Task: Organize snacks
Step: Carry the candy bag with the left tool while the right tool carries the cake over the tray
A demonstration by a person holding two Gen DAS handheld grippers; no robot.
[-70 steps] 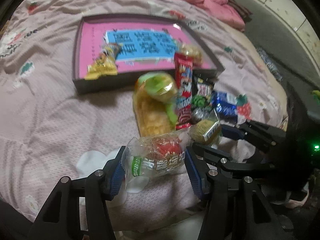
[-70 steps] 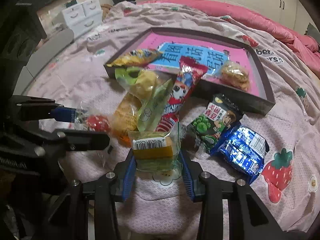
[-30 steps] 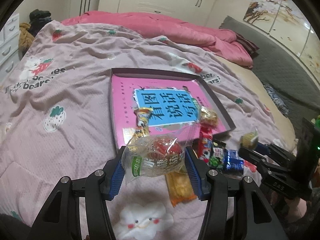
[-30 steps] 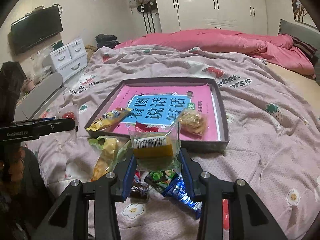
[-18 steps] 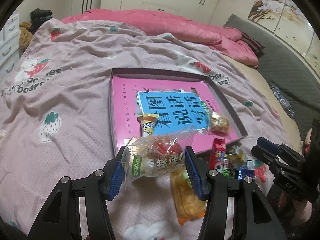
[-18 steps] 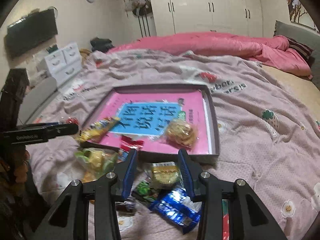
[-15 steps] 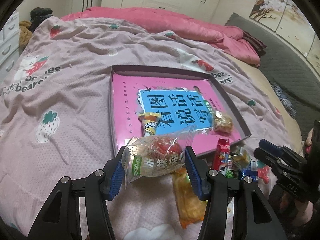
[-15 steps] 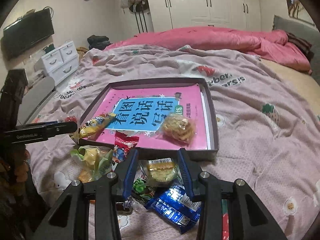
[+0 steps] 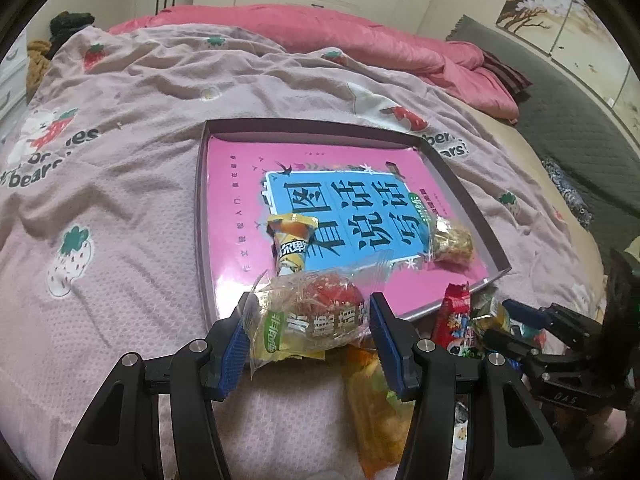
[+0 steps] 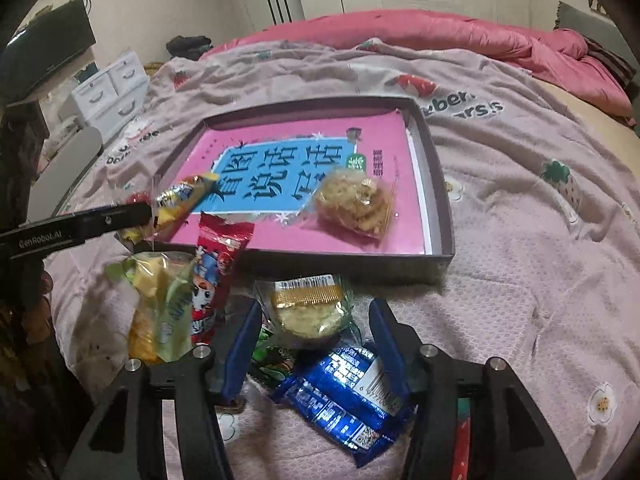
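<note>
My left gripper [image 9: 308, 332] is shut on a clear snack bag with a red ball inside [image 9: 316, 314], held above the near edge of the shallow box with a pink book [image 9: 320, 132]. The box holds a yellow wrapped snack [image 9: 292, 244] and a clear cookie bag [image 10: 354, 206]. My right gripper [image 10: 316, 344] is open. A clear packet with a yellow cake [image 10: 308, 308] lies loose between its fingers on the bed, in front of the box [image 10: 440, 196]. The left gripper's finger [image 10: 92, 224] shows at the left.
On the bedspread before the box lie a red wrapper [image 10: 218, 268], a green-yellow bag [image 10: 160, 304], a blue packet [image 10: 348, 396] and a green packet [image 10: 276, 360]. A pink quilt [image 9: 360, 36] lies at the bed's far side. White drawers [image 10: 108, 88] stand left.
My right gripper opened and the yellow cake packet dropped onto the bed in front of the box. My left gripper carried the red ball bag forward toward the box's near edge.
</note>
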